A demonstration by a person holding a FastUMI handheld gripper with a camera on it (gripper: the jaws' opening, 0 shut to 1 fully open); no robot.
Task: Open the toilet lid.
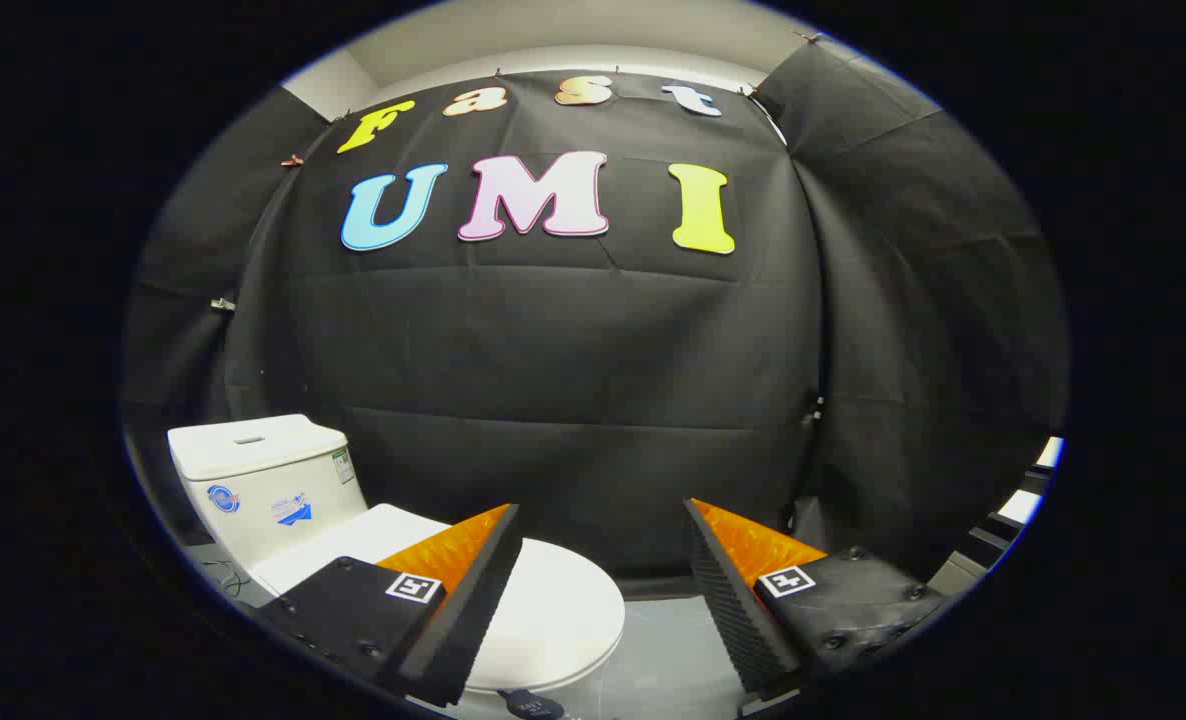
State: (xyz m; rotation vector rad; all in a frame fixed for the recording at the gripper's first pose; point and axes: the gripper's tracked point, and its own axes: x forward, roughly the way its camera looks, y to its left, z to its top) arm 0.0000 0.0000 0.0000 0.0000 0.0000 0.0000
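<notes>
A white toilet stands low on the left, its tank against the black cloth wall. Its white lid lies flat and closed over the bowl. My gripper hovers above and in front of the toilet, fingers wide open with nothing between them. The left finger overlaps the lid's left part and hides it; the right finger is off to the right of the lid, over the floor. The lid's front rim curves just ahead of the gap between the fingers.
Black cloth walls close in behind and on both sides. Grey floor shows to the right of the bowl. A small dark object sits at the toilet's front. Striped black and white edges show at the far right.
</notes>
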